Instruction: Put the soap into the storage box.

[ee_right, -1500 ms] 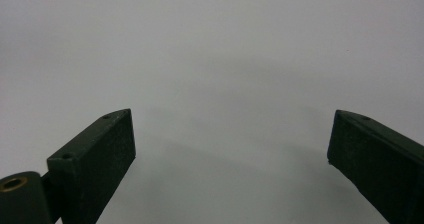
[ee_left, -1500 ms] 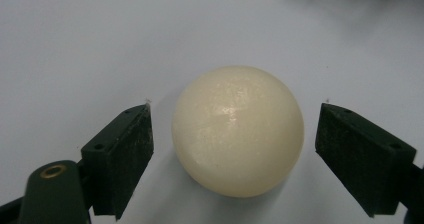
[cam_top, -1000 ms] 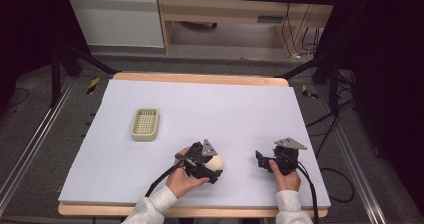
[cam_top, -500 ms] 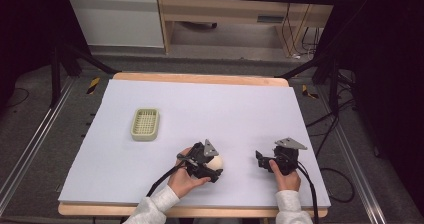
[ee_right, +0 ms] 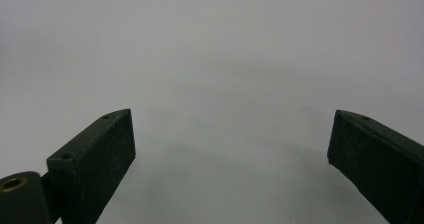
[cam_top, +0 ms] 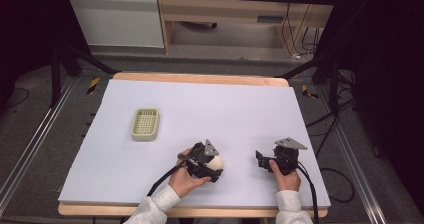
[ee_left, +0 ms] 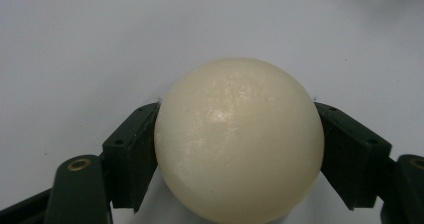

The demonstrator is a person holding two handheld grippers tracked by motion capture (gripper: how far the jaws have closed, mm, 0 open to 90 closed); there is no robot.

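A cream ball (ee_left: 239, 139) sits between the two black jaws of my left gripper (ee_left: 237, 154), and both pads press against its sides. From above, that ball (cam_top: 216, 161) shows just past the left gripper (cam_top: 214, 165), low on the white table near the front edge. My right gripper (cam_top: 260, 160) rests on the table to the right, held by a hand. Its jaws stand wide apart in the right gripper view, with only bare white surface between the fingertips of the right gripper (ee_right: 232, 144).
A pale green slotted tray (cam_top: 145, 123) lies on the left half of the white table cover (cam_top: 210, 104). Cables trail from both grippers off the front edge. Dark floor, rails and a wooden cabinet surround the table.
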